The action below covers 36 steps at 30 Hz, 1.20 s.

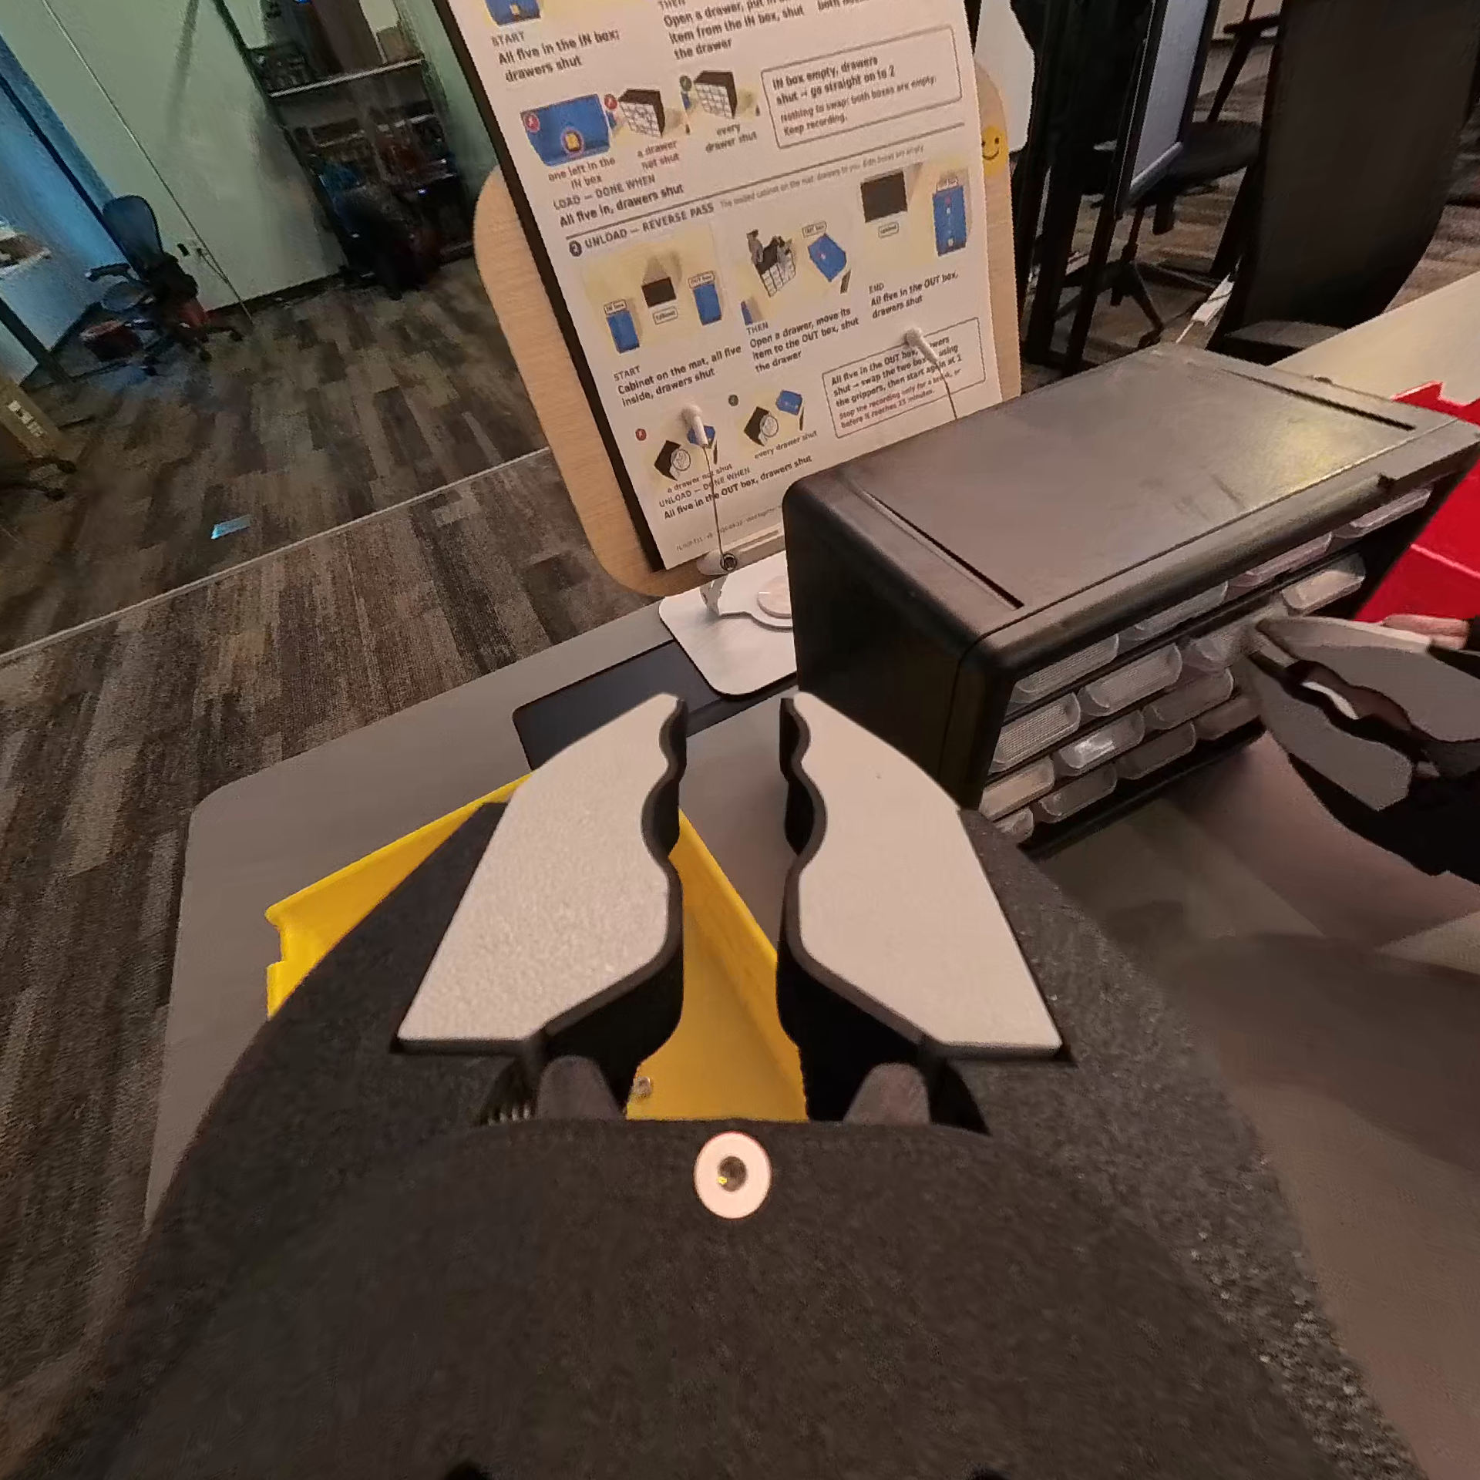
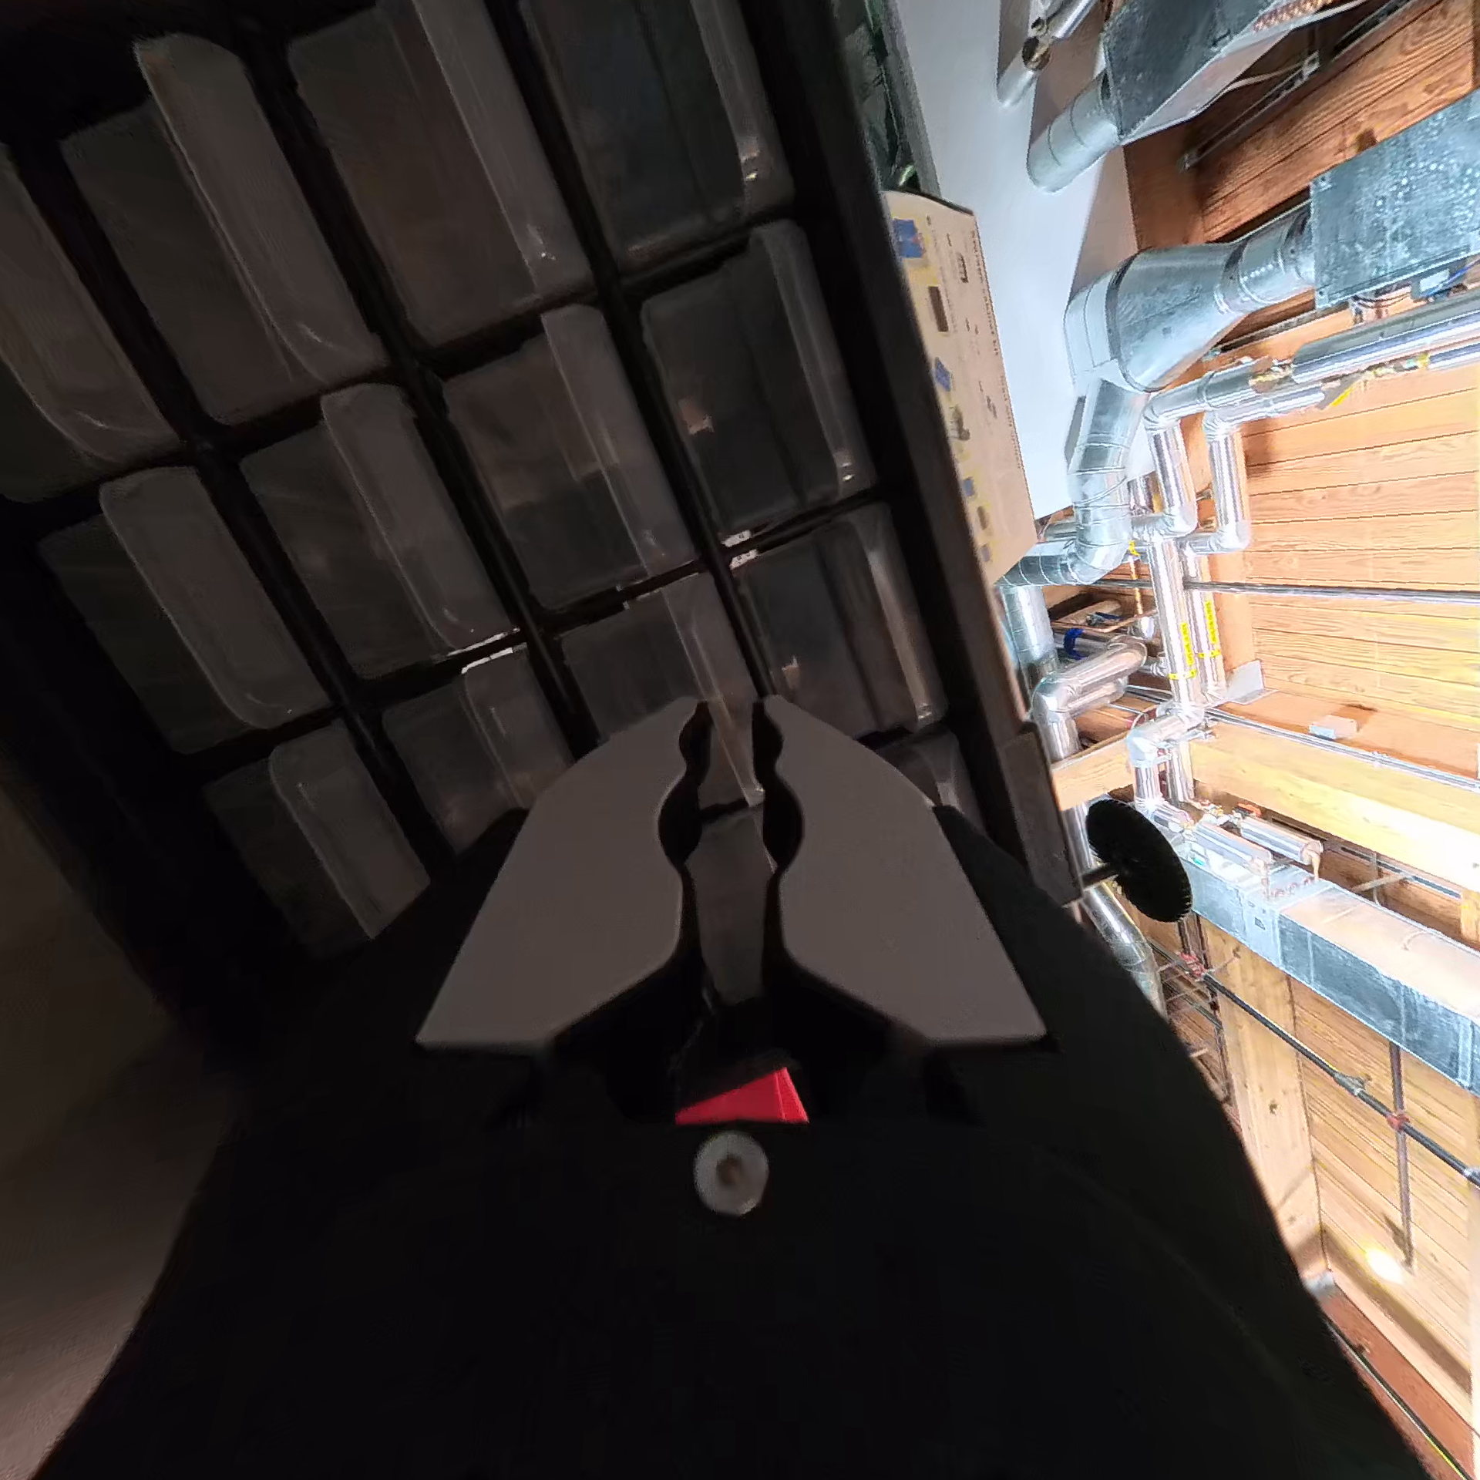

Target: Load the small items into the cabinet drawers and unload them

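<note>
The black cabinet with several rows of clear drawers stands on the table at the right. My left gripper is open and empty, held over a yellow bin left of the cabinet. My right gripper reaches the drawer fronts from the right. In the right wrist view, which is rolled sideways, my right gripper has its fingers close together on the clear handle of one drawer near the cabinet's edge. All the drawers look pushed in. I cannot make out any small items.
A red box stands behind the cabinet at the far right. An instruction poster stands on a white base behind the table. A dark mat lies under the cabinet. The table's left edge drops to carpet. Across from one pair of fingers to the other is roughly 30 cm.
</note>
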### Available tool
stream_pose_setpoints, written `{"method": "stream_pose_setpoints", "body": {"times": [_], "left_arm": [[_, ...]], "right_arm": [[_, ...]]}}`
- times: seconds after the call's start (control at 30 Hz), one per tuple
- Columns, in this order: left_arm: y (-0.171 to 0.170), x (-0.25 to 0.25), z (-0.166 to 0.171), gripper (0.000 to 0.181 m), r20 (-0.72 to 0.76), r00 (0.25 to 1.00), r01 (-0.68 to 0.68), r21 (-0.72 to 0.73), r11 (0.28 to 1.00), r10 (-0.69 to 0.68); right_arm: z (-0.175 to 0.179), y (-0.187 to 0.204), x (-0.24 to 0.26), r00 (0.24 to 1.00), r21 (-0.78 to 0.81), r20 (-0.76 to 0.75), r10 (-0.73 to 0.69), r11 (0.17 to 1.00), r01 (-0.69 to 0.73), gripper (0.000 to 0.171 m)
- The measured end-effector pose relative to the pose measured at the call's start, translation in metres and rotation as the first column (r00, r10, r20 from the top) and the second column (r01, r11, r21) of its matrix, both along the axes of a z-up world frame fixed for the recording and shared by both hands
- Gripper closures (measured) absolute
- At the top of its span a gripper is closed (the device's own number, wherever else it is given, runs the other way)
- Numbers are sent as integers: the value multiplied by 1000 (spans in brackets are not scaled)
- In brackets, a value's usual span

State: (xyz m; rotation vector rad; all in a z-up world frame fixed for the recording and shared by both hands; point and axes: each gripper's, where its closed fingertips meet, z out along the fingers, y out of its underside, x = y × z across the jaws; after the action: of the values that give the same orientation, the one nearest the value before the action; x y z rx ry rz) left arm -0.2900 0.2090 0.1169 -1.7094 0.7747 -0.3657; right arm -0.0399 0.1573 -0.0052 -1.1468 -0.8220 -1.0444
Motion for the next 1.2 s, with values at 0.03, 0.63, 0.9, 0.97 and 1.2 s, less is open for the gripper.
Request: {"method": "stream_pose_setpoints", "body": {"times": [0.03, 0.63, 0.9, 0.97, 1.2], "left_arm": [[0, 0, -2, 160, -12, 1000, -3, -2, 1000, 3], [80, -62, -149, 161, -306, 938, -291, -448, 846, 161], [109, -67, -225, 154, -309, 933, -344, -617, 708, 184], [111, -63, -234, 155, -296, 937, -338, -642, 688, 184], [122, -69, -241, 160, -362, 895, -436, -592, 678, 260]], "right_arm": [[0, -3, 0, 1000, 6, 1, -3, 1000, 3, 160], [2, -95, -29, 996, 102, 14, 82, 991, -83, 161], [3, -96, -23, 995, 95, -30, 95, 991, -92, 161], [3, -96, -23, 995, 92, -23, 96, 991, -93, 161], [2, -96, -24, 993, 80, -21, 112, 991, -110, 161]]}}
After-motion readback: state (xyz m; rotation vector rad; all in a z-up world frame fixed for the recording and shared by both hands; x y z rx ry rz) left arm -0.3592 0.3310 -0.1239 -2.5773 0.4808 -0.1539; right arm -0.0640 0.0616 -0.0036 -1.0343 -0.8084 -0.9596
